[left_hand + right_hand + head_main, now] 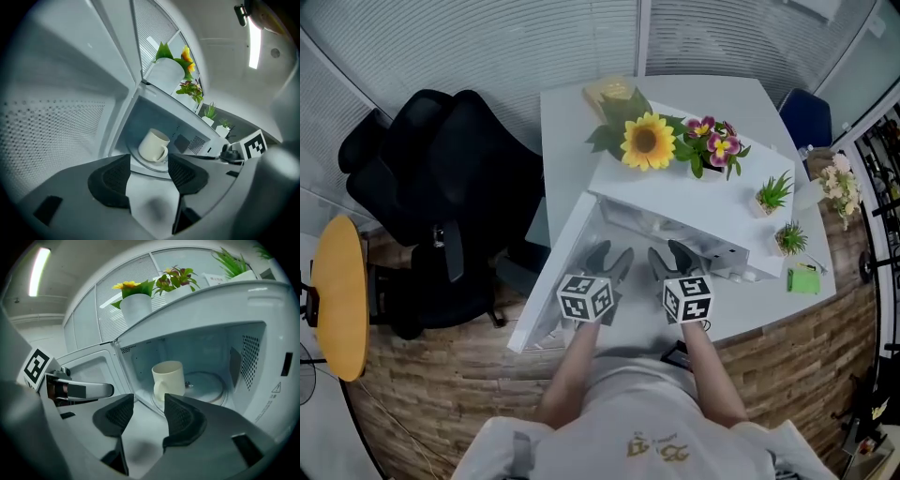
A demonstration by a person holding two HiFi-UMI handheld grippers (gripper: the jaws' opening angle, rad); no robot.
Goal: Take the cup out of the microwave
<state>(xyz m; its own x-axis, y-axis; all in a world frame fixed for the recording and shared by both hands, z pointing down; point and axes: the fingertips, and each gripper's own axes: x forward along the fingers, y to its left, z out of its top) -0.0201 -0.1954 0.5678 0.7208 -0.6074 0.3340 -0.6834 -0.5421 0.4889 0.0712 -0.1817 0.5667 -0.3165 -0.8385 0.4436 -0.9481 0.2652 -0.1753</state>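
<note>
A cream cup (168, 379) stands upright on the glass turntable (211, 386) inside the white microwave (694, 202), whose door (558, 277) hangs wide open to the left. The cup (153, 145) shows its handle toward the front. My left gripper (609, 263) and right gripper (668, 259) hover side by side just in front of the opening, both open and empty. In the left gripper view the left gripper (149, 172) points at the cup from a short way off. The right gripper (149, 412) sits just short of the cavity.
Potted flowers (649, 141) and small green plants (773, 192) stand on top of the microwave. A black office chair (441, 187) sits left of the white table (572, 103). A green object (802, 279) lies at the table's right edge.
</note>
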